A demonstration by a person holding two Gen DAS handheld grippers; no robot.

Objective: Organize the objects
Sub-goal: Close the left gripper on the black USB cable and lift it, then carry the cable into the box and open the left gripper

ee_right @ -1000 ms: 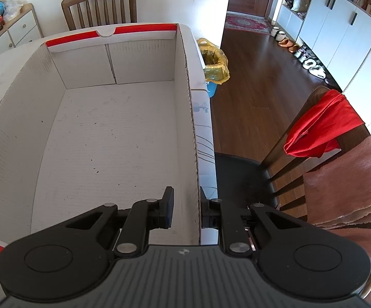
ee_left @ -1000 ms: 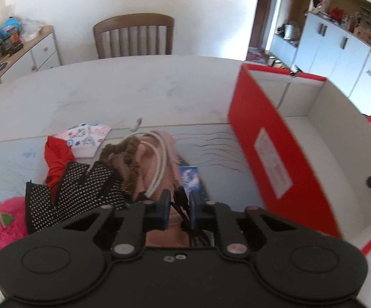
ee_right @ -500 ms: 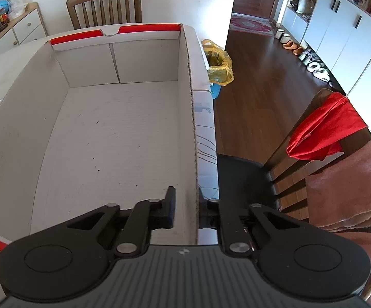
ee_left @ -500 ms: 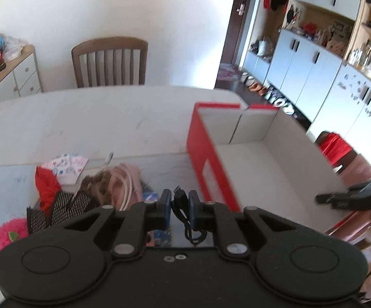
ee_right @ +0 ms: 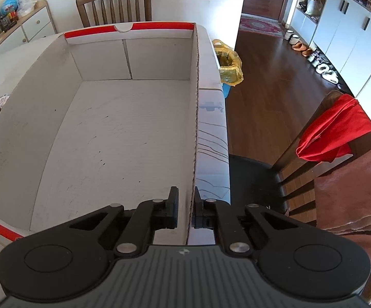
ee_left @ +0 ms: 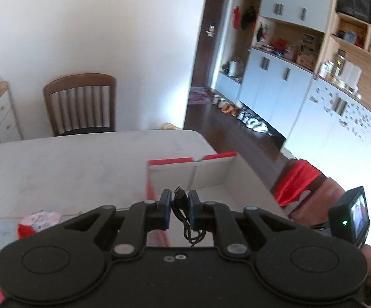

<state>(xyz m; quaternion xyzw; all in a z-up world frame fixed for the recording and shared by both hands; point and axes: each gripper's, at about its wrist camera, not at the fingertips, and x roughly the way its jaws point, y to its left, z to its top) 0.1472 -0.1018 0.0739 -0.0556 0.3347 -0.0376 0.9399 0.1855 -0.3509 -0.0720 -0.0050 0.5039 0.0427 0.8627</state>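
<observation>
the left fingers [ee_left: 179, 206] gripped a black cable [ee_left: 182, 214] hanging lengthwise, the open box [ee_left: 212, 177] just above them in frame, while the right fingers [ee_right: 186, 209] pinched its wall.

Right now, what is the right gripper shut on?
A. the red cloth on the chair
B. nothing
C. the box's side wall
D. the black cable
C: the right gripper has a finger on each side of the box's side wall, pinching its edge; the black cable is in the left gripper.
</observation>
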